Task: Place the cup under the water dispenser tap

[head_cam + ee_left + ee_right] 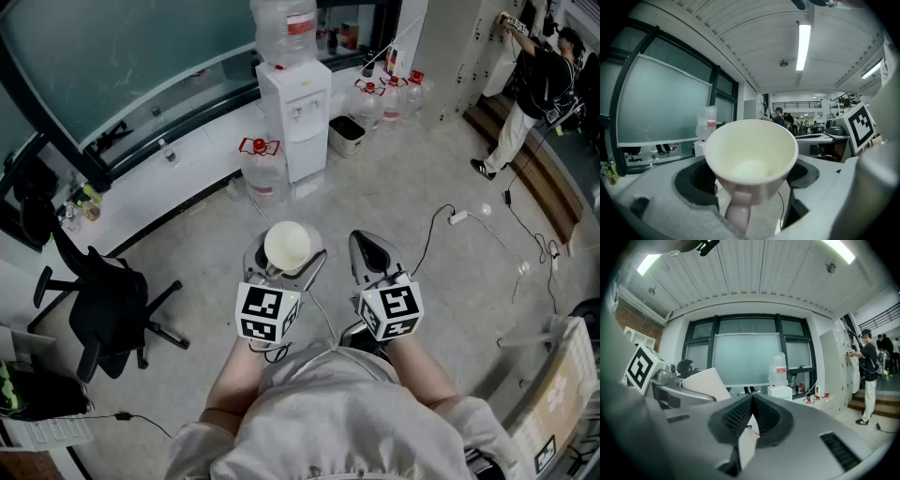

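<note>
A white paper cup (287,246) stands upright and empty between the jaws of my left gripper (286,255), which is shut on it above the floor. In the left gripper view the cup (752,157) fills the middle and its mouth faces the camera. My right gripper (370,249) hangs beside it on the right, shut with nothing held; its ribbed pads (740,414) meet. The white water dispenser (295,112), with a large bottle on top, stands against the window wall well ahead of both grippers. It also shows as a small dispenser (780,391) far off in the right gripper view.
Large water bottles (260,164) stand left of the dispenser, more bottles (389,94) and a white bin (347,134) to its right. A black office chair (103,300) is at the left. Cables (469,225) cross the floor at the right. A person (539,84) stands by lockers.
</note>
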The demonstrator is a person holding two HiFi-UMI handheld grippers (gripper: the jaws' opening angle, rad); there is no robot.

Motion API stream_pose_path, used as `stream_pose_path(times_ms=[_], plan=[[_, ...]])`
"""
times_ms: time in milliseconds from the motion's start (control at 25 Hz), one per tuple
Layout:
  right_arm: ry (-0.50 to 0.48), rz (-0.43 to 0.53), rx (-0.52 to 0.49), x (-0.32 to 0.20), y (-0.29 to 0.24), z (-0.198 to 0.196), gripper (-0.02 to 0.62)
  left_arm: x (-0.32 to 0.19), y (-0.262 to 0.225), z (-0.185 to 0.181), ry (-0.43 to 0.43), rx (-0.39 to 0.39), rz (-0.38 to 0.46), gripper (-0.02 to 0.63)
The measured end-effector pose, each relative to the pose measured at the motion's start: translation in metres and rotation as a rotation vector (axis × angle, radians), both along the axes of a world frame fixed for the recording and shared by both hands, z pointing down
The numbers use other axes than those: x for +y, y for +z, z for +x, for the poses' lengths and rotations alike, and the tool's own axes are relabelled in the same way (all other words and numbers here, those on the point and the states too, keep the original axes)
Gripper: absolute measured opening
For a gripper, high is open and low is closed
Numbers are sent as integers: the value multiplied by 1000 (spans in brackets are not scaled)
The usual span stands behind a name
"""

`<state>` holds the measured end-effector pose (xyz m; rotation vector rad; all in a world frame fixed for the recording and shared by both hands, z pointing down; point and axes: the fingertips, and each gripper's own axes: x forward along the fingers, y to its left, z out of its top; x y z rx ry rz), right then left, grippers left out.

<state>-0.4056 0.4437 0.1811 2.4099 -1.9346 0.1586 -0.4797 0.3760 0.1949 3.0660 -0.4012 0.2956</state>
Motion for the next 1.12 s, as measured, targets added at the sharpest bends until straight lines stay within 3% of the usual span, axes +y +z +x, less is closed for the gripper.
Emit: stream_pose_path(times_ms=[360, 720, 1120], plan=[[6, 11, 13, -4, -4, -5, 28, -1, 3, 1, 17, -3, -13, 446], [16, 19, -80, -11, 7, -7, 28, -5, 10, -2, 20, -1, -50, 446], [-58, -22, -92, -34, 27, 16, 29, -22, 20, 29, -2, -15, -54, 446]])
